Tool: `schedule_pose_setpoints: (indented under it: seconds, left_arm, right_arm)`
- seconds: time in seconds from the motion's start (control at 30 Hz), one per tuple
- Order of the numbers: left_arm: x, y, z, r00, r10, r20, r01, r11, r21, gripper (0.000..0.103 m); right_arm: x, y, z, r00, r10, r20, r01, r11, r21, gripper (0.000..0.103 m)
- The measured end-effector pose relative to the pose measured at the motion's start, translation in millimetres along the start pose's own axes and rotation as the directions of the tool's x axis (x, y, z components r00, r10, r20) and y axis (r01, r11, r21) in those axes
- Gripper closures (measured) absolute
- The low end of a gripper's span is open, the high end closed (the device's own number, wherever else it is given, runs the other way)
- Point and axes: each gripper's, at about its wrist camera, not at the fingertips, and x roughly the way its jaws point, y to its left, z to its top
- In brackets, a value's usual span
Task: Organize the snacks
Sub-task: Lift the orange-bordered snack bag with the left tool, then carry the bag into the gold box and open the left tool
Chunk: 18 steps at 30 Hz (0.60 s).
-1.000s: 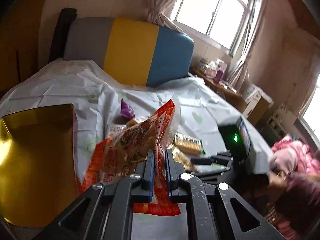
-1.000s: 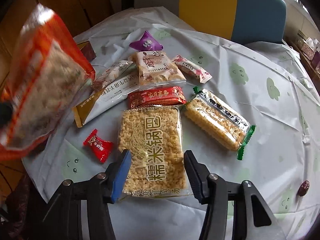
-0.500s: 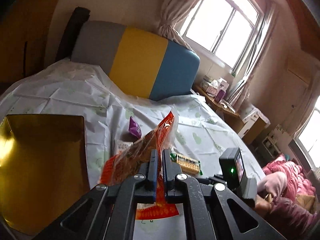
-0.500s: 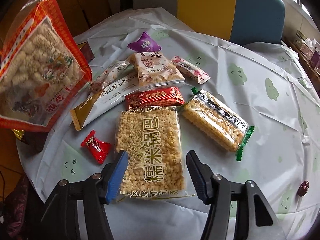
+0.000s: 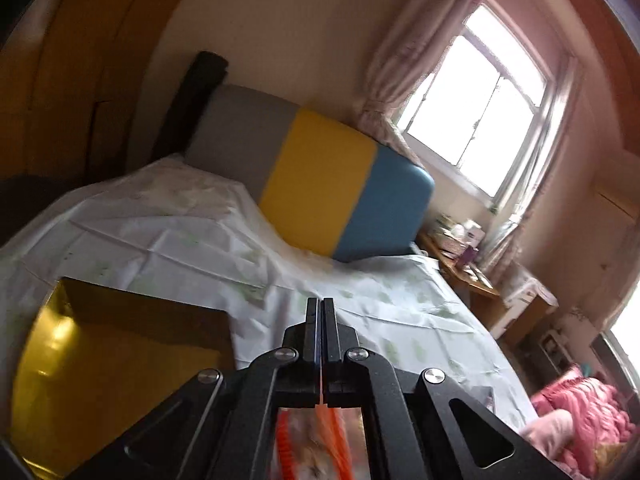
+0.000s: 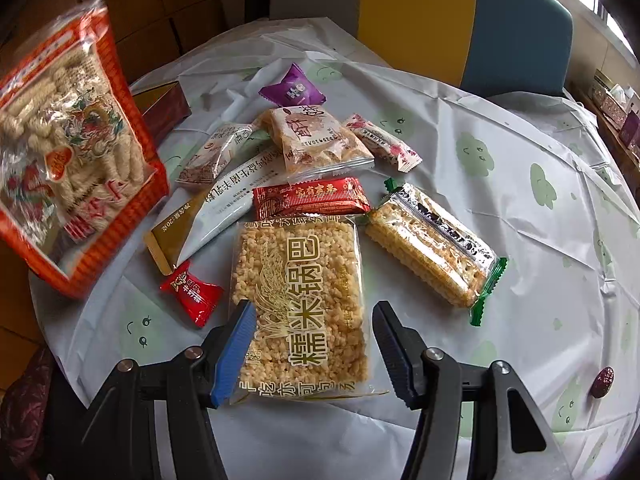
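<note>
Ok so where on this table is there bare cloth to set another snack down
Bare cloth lies right of the green-ended cracker pack, out to the red date, and behind the purple candy toward the chair. A smaller patch sits left of the red candy. Around the rice cake pack it is crowded.

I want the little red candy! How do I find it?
Look at the big rice-cracker pack lying between the right gripper's open fingers. Beside its left edge sits the red candy: small, with twisted ends, unlike the long red bar above the pack.
</note>
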Motion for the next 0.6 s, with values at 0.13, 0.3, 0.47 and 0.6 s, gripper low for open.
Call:
schedule_pose_setpoints:
  seconds: [0.13,0.3,0.47,0.6]
  left_arm:
    - [9.4,15.0,-14.5,0.996,0.031,-0.086,-0.032,0.999,-0.017,0.103]
    - [11.5,16.0,-60.3,0.987,-0.004,-0.160,-0.005,0.998,-0.055,0.052]
    - [7.7,2.1,-103.1,0.974,0.038,-0.224,-0.032,0.999,0.033,0.049]
    - [-10.2,8.5,-112.7,0.963,0.047,-0.266,-0.033,0.998,0.057,0.049]
  right_arm:
    - [0.3,0.1,-0.4,1.000,-0.002,0.001,0.002,1.000,0.000,0.042]
    - [0.4,0.4,-0.7,1.000,-0.016,0.003,0.016,1.000,0.001,0.038]
    - [0.8,0.1,-1.0,1.000,-0.021,0.002,0.021,1.000,0.006,0.034]
    - [1.4,-1.3,-0.4,1.000,-0.030,0.002,0.030,1.000,0.007,0.031]
